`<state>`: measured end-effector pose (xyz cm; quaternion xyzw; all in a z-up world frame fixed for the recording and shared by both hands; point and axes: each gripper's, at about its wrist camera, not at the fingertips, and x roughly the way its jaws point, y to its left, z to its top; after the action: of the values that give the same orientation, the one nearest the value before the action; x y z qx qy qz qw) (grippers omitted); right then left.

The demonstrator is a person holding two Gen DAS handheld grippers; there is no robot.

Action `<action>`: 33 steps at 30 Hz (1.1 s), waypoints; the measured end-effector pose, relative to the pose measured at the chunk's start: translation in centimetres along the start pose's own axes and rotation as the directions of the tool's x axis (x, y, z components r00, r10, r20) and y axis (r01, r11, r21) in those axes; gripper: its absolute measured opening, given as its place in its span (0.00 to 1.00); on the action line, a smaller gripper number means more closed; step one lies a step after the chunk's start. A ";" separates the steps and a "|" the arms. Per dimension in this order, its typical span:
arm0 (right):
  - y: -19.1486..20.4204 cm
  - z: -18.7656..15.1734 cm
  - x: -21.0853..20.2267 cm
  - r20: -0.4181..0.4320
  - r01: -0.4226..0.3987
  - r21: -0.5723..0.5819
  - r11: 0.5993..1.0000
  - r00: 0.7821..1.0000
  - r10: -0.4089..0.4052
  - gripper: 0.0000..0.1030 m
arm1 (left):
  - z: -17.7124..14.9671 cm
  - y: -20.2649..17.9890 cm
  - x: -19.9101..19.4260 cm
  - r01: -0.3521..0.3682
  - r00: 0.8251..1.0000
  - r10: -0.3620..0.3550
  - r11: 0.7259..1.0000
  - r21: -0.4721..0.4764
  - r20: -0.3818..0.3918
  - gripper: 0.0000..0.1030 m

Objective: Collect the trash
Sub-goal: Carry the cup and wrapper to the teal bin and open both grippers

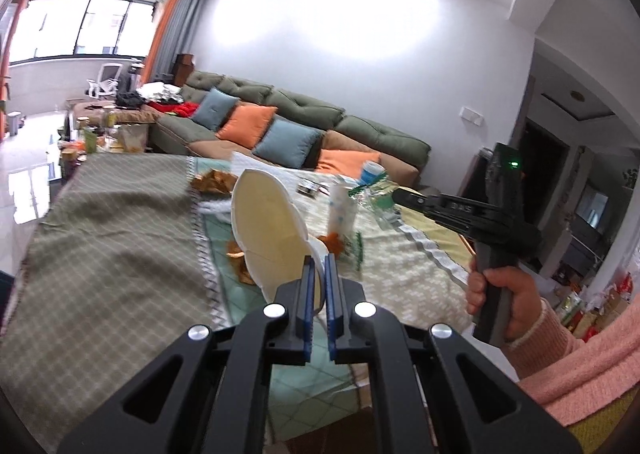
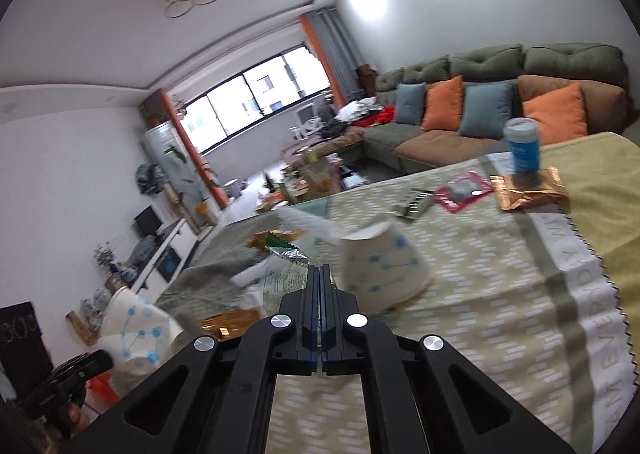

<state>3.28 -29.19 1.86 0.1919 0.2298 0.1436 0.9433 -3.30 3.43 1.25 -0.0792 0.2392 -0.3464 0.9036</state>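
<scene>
The left gripper has its jaws clamped on the rim of a white paper cup, which is lifted off the table with its cream-coloured inside turned toward the lens; in the right wrist view the same cup shows its blue dotted pattern at lower left. The right gripper has its jaws pressed almost together on the edge of a thin green-and-white wrapper, and whether the wrapper is fully off the table cannot be told through the motion blur. To do this step well, both grips should keep steady pressure while the two items travel to wherever the trash is being gathered, since the pinch on the wrapper is slight and the cup wall could fold or slip. Just beyond the right jaws a second patterned cup lies tipped on the table; farther back sit a gold packet with a blue can standing on it, a red packet and a small dark item too blurred to name. The person's right hand, in a pink sleeve, grips its handle upright, the tool reaching in over the table from the right, while the left tool points forward and slightly downward.
</scene>
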 end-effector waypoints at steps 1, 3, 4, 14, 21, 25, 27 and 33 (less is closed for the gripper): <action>0.7 0.1 0.3 -0.005 -0.023 -0.012 1.000 1.000 0.023 0.01 | 0.0 0.5 -0.2 -0.015 1.000 0.015 1.000 -0.004 0.005 0.06; 2.5 0.1 1.3 -0.027 -0.090 -0.039 0.995 0.996 0.089 0.01 | 0.2 1.4 -0.8 -0.053 0.998 0.053 0.998 -0.016 0.015 0.06; 3.2 0.1 1.9 -0.039 -0.115 -0.047 0.992 0.993 0.113 0.01 | 0.2 1.8 -1.1 -0.069 0.997 0.069 0.997 -0.022 0.020 0.06; 12.1 -1.1 8.9 -0.198 -0.358 -0.132 0.924 0.923 0.330 0.01 | 0.5 7.3 -5.6 -0.300 0.950 0.307 0.948 -0.103 0.055 0.06; 19.4 -2.6 13.1 -0.300 -0.486 -0.182 0.855 0.855 0.423 0.01 | 0.2 12.0 -9.3 -0.457 0.880 0.472 0.872 -0.177 0.051 0.06; 22.9 -3.4 15.7 -0.353 -0.542 -0.182 0.820 0.815 0.460 0.01 | 0.0 14.6 -10.9 -0.529 0.837 0.546 0.823 -0.208 0.031 0.07; 24.6 -3.9 17.2 -0.388 -0.567 -0.175 0.805 0.791 0.473 0.01 | -0.1 16.0 -11.6 -0.560 0.816 0.578 0.796 -0.230 0.016 0.07; 29.0 -5.8 21.1 -0.462 -0.603 -0.180 0.777 0.750 0.474 0.01 | -1.0 19.4 -12.9 -0.622 0.768 0.639 0.732 -0.277 -0.039 0.07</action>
<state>13.11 5.81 1.51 0.0632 0.3209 0.4833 0.8121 -0.70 26.49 -0.79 -0.1276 0.2704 0.0195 0.9541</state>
